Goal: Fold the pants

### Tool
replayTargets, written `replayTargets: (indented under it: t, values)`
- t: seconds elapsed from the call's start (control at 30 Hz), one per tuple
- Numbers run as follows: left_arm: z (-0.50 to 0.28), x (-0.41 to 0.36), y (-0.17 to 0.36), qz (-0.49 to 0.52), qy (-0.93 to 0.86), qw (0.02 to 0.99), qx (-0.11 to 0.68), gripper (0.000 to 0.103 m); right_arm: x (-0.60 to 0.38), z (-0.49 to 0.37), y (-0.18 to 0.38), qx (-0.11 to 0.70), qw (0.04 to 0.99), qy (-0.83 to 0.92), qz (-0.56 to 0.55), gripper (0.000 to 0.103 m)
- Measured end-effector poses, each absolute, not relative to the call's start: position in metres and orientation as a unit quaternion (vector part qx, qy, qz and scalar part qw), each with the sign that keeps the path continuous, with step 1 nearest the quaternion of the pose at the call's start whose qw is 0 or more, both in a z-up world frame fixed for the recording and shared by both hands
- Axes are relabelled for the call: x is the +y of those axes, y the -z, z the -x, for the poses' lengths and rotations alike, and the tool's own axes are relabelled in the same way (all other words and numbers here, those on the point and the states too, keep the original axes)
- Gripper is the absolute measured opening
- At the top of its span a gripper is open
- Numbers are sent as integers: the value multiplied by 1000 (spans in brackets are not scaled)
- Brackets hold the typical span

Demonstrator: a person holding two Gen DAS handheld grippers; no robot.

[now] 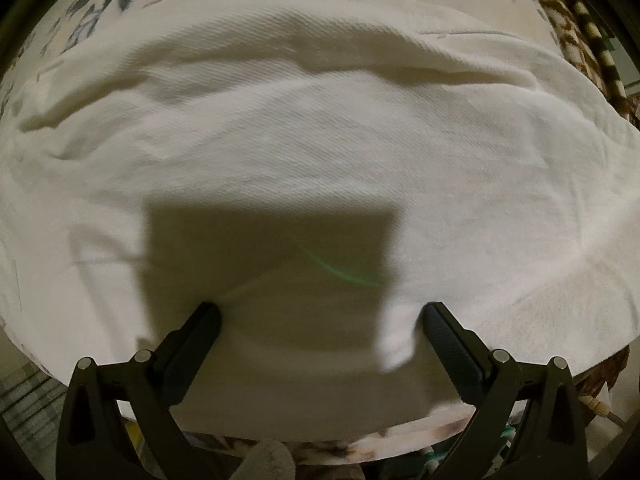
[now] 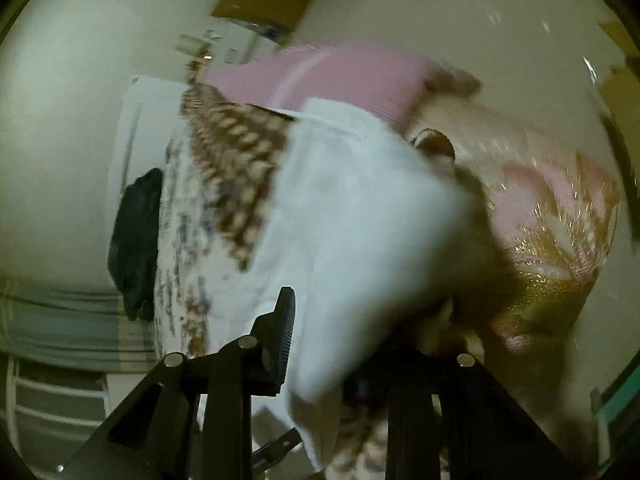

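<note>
White pants (image 1: 320, 140) lie spread over the bed and fill the left wrist view. My left gripper (image 1: 320, 312) is open, its fingertips (image 1: 208, 316) resting on the cloth near the near edge, with nothing between the jaws. In the blurred right wrist view the white pants (image 2: 360, 232) hang lifted between the jaws of my right gripper (image 2: 332, 320). Its left finger (image 2: 284, 336) shows; the right finger is hidden behind the cloth, so its hold is unclear.
A floral bedsheet (image 1: 80, 12) lies under the pants, with a brown patterned blanket (image 1: 576, 32) at the right. The right wrist view shows the brown blanket (image 2: 232, 160), a pink pillow (image 2: 340, 76), a pink and gold cushion (image 2: 560, 240), a dark garment (image 2: 136, 240) and walls.
</note>
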State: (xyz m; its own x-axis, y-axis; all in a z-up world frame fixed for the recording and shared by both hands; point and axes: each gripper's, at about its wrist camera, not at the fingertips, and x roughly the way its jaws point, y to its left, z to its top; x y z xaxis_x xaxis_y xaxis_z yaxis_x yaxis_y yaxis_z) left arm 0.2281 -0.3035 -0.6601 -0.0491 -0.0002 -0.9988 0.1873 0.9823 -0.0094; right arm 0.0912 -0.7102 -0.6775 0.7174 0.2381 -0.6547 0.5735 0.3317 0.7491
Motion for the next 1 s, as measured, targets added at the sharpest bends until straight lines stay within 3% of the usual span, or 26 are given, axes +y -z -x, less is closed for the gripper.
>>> replayTargets:
  t: [0.23,0.57,0.8,1.0]
  values:
    - [-246,-330,664,-63,59,682,726,103,-739,-105,725,386,678,154,-606,29]
    - [-266,-331,662,-63,55,676,732,103,-720,-74,663,392,691,137,-592,29]
    - [-270,-349,663,-63,52,677,732,103,-697,-49,707,468,647,131,-588,30]
    - [-263,-342,664,-63,54,680,729,103,-713,-59,697,371,695,143,-600,27]
